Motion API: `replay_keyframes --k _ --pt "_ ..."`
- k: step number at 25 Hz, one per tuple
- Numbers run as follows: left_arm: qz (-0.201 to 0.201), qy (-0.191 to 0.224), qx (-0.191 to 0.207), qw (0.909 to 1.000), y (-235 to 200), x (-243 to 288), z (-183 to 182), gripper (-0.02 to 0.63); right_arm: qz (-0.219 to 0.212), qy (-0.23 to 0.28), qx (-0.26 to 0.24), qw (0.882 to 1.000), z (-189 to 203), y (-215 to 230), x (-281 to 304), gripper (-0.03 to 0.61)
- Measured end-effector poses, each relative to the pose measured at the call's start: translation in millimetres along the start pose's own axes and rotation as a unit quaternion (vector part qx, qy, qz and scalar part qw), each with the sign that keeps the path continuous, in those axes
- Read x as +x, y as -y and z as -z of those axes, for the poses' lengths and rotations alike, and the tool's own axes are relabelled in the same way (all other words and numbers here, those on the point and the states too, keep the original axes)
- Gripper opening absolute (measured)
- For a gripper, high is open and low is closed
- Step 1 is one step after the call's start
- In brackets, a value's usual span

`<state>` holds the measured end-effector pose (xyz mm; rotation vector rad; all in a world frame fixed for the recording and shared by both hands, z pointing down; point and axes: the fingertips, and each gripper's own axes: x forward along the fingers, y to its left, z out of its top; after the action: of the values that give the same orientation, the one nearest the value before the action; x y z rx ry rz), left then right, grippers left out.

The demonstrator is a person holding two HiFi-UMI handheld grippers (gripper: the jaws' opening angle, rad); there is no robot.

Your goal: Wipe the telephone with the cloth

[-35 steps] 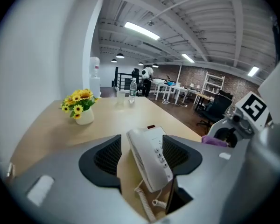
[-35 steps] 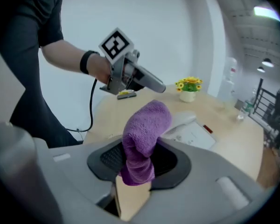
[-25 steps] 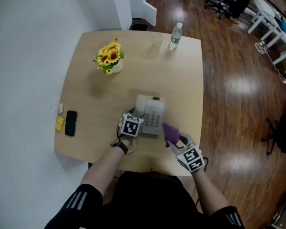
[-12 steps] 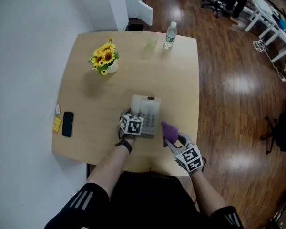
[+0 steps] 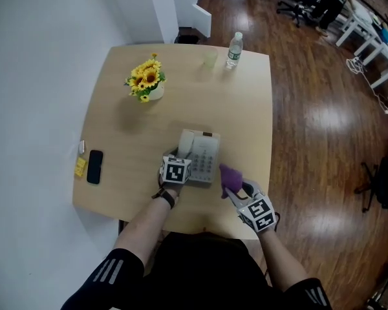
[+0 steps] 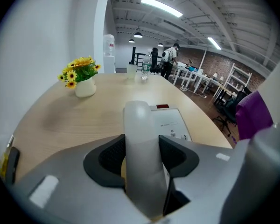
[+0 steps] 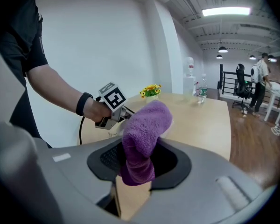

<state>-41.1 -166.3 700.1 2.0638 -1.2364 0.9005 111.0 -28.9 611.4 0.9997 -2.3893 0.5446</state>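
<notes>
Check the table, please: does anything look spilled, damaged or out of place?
Nothing stands out. The telephone lies flat with its handset in place, the sunflower pot and the bottle stand upright, and nothing is spilled on the table.

table (image 5: 246, 108) | on it: telephone (image 5: 205, 157), sunflower vase (image 5: 149, 82), bottle (image 5: 234, 49), cup (image 5: 211, 58), black phone (image 5: 95, 166), yellow pad (image 5: 81, 166)
</notes>
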Motion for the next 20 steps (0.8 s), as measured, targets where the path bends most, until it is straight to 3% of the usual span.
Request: replay_keyframes --k 5,11,16,20 --pt "0.065 0.051 -0.026 0.9962 11 -31 -15 0.212 -0.004 0.013 0.001 1.0 -11 2 0 0.146" --pt "0.157 0.127 -0.028 0.979 30 -92 -41 0.21 -0.006 0.036 -0.011 0.999 -36 4 1 0.146" --pt "0.248 0.192 -0.043 0.9486 45 -153 -65 0.21 -0.029 0.07 -0.018 0.997 -74 -5 -5 0.146" --pt "0.316 0.246 -0.044 0.9152 54 -202 -79 0.21 -0.054 0.107 -0.031 0.992 -112 -21 -11 0.146"
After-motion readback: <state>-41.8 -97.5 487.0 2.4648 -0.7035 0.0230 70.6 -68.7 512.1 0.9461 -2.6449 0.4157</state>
